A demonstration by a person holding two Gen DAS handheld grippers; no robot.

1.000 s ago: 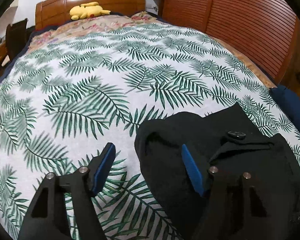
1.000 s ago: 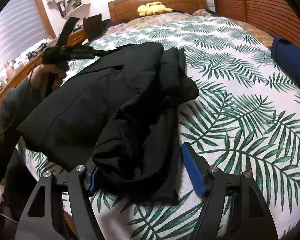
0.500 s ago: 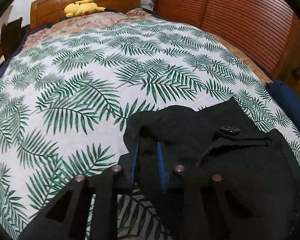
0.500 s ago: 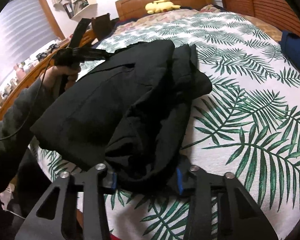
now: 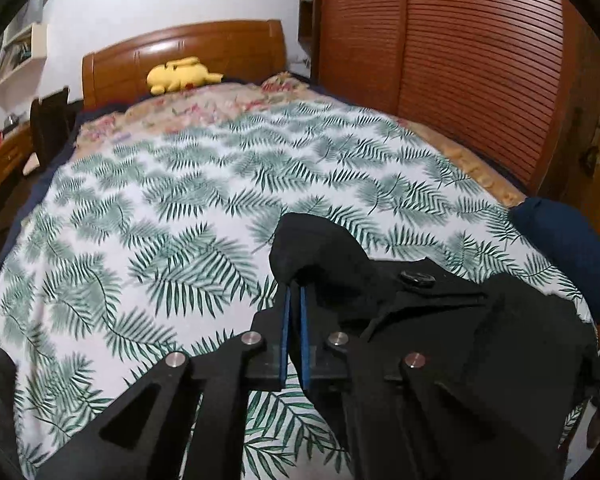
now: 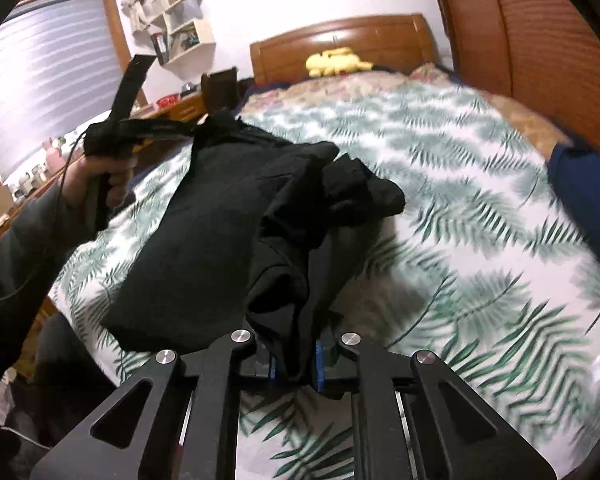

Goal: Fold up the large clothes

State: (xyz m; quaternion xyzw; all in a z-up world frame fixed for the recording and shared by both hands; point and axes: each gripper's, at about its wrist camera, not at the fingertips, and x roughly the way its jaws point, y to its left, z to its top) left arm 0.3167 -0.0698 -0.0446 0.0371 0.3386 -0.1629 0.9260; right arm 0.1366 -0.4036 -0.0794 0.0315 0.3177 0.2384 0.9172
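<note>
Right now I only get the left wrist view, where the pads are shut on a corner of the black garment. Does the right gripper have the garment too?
Observer: Yes. The right gripper is closing its jaws on a bunched fold of the black garment, with fabric between the pads.
Operator: Where is my gripper relative to that one?
Observer: The left gripper pinches the garment's far corner, raised above the leaf-print cover. The right one is at the near edge.
Operator: Is the cloth flat between them?
Observer: No. A crumpled heap of the fabric lies along its right side.
</note>
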